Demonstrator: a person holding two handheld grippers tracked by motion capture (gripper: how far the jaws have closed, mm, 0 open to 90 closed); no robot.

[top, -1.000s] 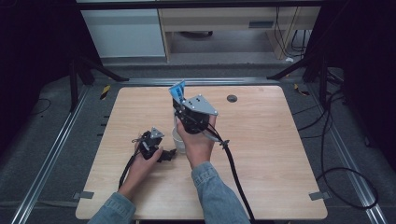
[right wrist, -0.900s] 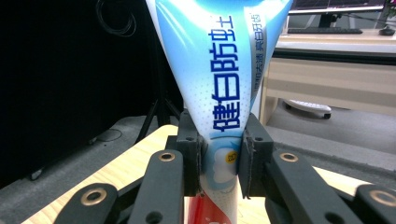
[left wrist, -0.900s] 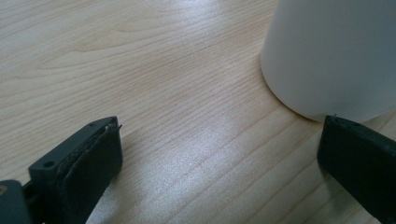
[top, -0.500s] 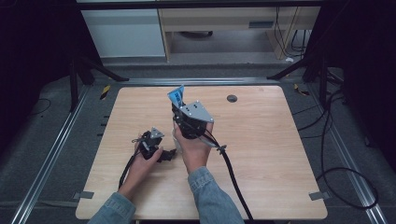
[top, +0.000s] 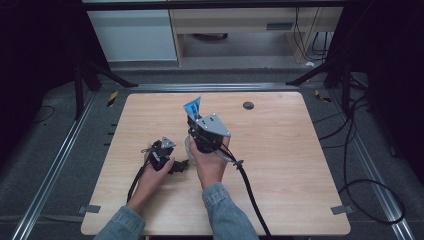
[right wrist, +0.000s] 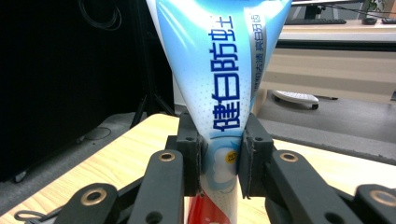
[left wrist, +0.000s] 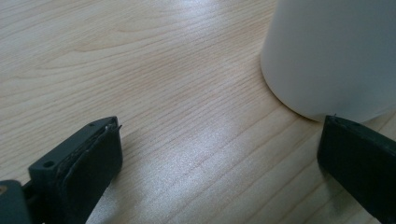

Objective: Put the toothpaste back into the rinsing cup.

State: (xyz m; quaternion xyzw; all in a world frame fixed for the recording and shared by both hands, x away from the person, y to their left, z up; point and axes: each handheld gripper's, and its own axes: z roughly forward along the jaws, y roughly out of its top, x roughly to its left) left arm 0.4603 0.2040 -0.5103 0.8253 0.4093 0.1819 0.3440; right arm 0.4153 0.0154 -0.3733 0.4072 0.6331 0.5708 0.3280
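The right gripper (top: pixel 196 120) has come down a little since a moment ago, and its jaws are clamped tight on a blue toothpaste tube (right wrist: pixel 219 70). The tube stands up with its flat end on top, just above the white cup (left wrist: pixel 336 56) near the middle of the table (top: pixel 300 165). I think it is going into the cup. The left gripper (top: pixel 181 165) waits at the cup's 9 o'clock side, its jaws wide with nothing in them.
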